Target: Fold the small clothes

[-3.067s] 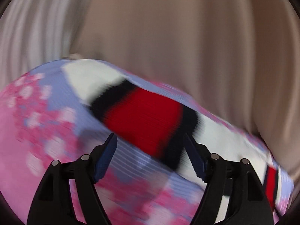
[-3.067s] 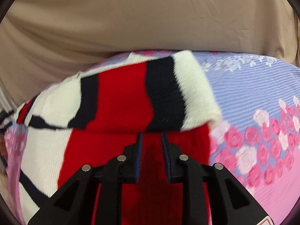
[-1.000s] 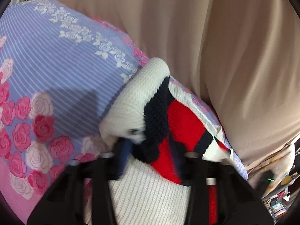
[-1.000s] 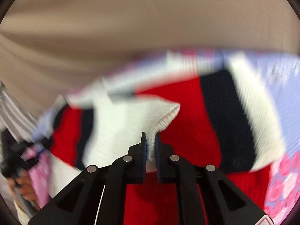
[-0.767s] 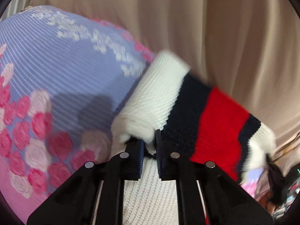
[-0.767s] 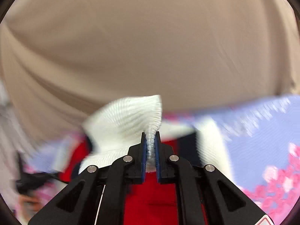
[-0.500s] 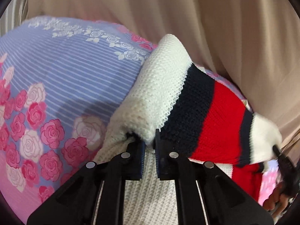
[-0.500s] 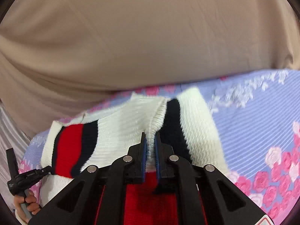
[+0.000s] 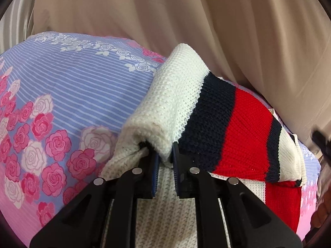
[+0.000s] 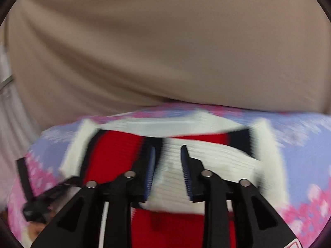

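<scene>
The knitted sweater [image 9: 217, 124], cream with navy and red bands, is lying across the flowered bedsheet [image 9: 72, 95], filling the centre and lower right of the left wrist view, with a beige curtain [image 9: 186, 20] hanging behind. The left gripper [image 9: 165, 161] is pinching a rolled cream edge of the knit between nearly closed jaws at lower centre, the cloth bulging up just above its pads. In the blurred right wrist view the right gripper [image 10: 166, 165] is standing with its jaws parted; they have just been opening, and cream knit is showing in the gap between them without the pads pressing on it, so that end appears released onto the folded sweater [image 10: 186, 144]. The garment is looking soft, thick and floppy, light enough to lift by one edge yet likely to sag and stretch under its own weight. It is not slippery; the coarse stitch is giving the ridged pads good purchase. The firmer places to take hold are probably the ribbed hem or cuff and doubled folds, since a single loose layer may pull out of shape and drag the layers beneath.
</scene>
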`<action>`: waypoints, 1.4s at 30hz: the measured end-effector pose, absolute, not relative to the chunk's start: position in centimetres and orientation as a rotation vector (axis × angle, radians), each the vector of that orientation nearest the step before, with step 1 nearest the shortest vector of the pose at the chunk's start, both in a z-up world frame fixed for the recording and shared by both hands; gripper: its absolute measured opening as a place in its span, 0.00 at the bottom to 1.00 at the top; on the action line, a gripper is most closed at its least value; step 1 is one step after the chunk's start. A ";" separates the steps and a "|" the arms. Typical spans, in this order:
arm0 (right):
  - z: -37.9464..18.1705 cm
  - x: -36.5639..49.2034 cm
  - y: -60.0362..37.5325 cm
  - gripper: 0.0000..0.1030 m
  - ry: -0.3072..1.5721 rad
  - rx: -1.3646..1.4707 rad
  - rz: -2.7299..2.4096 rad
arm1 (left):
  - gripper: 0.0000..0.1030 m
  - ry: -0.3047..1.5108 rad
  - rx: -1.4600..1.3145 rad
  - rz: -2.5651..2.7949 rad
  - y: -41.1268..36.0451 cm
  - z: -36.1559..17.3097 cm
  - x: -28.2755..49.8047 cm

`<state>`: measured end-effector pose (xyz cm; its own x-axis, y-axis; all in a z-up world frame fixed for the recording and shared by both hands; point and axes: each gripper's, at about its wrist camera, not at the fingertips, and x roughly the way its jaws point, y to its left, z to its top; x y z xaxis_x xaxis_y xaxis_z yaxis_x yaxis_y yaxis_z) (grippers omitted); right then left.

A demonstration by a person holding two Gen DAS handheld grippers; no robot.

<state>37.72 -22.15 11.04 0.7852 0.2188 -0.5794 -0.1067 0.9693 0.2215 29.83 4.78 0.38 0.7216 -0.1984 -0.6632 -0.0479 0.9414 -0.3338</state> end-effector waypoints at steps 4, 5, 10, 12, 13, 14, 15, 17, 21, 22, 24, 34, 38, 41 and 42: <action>10.2 43.5 -13.4 0.44 0.732 0.120 0.401 | 0.12 0.762 -0.351 -0.090 4.9 0.1 29.6; 9.7 45.0 -12.0 0.45 0.745 0.110 0.421 | 0.12 0.762 -0.354 -0.092 4.9 0.1 29.5; 7.4 50.6 -5.6 0.59 0.792 0.073 0.453 | 0.12 0.761 -0.369 -0.100 5.7 1.0 28.9; 6.3 51.7 -4.5 0.59 0.825 0.049 0.437 | 0.12 0.761 -0.370 -0.100 5.7 1.1 28.8; 6.2 52.2 -4.3 0.55 0.846 0.039 0.433 | 0.12 0.761 -0.370 -0.100 5.7 1.1 28.8; 5.5 52.9 -3.8 0.35 0.865 0.021 0.420 | 0.12 0.761 -0.370 -0.100 5.7 1.1 28.7; 5.5 53.2 -3.9 0.07 0.868 0.011 0.420 | 0.12 0.761 -0.369 -0.099 5.7 1.1 28.7; 6.4 53.3 -3.8 0.08 0.850 0.018 0.424 | 0.12 0.760 -0.361 -0.095 5.5 1.1 28.6; 8.8 53.0 -4.0 0.07 0.752 0.050 0.421 | 0.12 0.760 -0.345 -0.085 5.2 1.1 28.4; 8.8 53.1 -3.9 0.07 0.749 0.060 0.427 | 0.12 0.761 -0.342 -0.082 5.0 1.1 28.4; 7.0 54.3 -2.8 0.07 0.791 0.024 0.399 | 0.12 0.761 -0.339 -0.080 4.8 1.2 28.4; 9.1 48.1 -10.4 0.16 0.746 0.047 0.355 | 0.12 0.761 -0.363 -0.096 5.9 0.9 28.8; 7.8 41.5 -19.7 0.20 0.768 0.078 0.217 | 0.12 0.761 -0.363 -0.096 6.0 0.9 28.7; 6.4 35.8 -28.3 0.50 0.731 0.086 -0.048 | 0.12 0.761 -0.356 -0.092 6.0 1.0 28.7; 5.9 34.8 -30.1 0.51 0.732 0.110 -0.082 | 0.12 0.761 -0.353 -0.091 5.9 1.0 28.8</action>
<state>34.77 -30.08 5.90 0.7409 -0.0362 -0.6706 0.1134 0.9910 0.0717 28.77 5.91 1.00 0.7231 -0.2071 -0.6590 -0.0462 0.9374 -0.3453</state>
